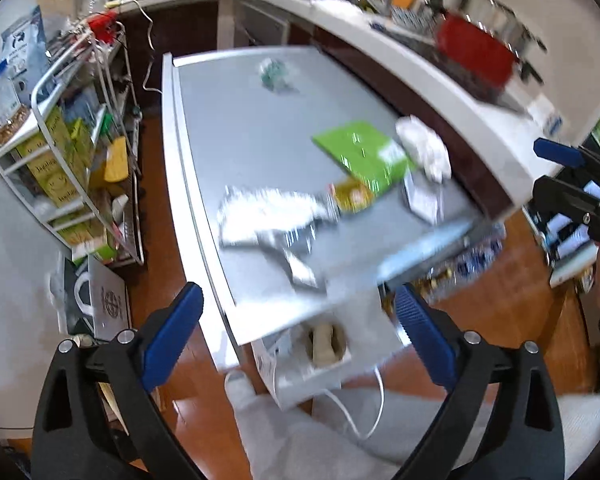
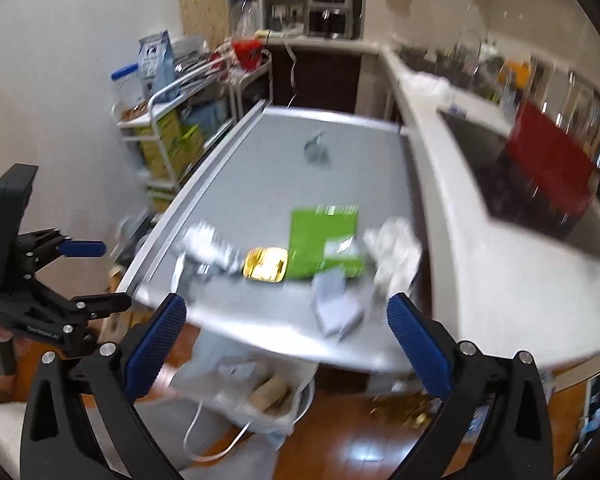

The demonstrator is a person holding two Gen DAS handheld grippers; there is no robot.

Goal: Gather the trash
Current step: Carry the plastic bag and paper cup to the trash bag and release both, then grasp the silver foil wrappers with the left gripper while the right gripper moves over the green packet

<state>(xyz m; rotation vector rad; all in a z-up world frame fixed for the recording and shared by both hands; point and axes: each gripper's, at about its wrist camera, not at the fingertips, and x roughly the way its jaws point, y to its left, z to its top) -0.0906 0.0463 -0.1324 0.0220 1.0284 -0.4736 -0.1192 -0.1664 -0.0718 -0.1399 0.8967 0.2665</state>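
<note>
Here, both sets of jaws are spread wide with nothing between them: the left gripper (image 1: 298,330) and the right gripper (image 2: 286,336) are held above the near edge of the counter (image 1: 236,136). The trash is gathered toward the near right corner: a crumpled foil sheet (image 1: 268,216), a small gold wrapper (image 2: 265,265), a green packet (image 2: 324,238), a wad of white paper (image 1: 422,146) and a flat grey scrap (image 2: 336,300); one small wrapper (image 1: 274,74) is left near the far edge. All of it is judged light and crushable. The foil is best pinched at a raised fold; the glossy packet, probably slippery, at its edge. A white bag (image 2: 260,392) hangs open below the near edge.
</note>
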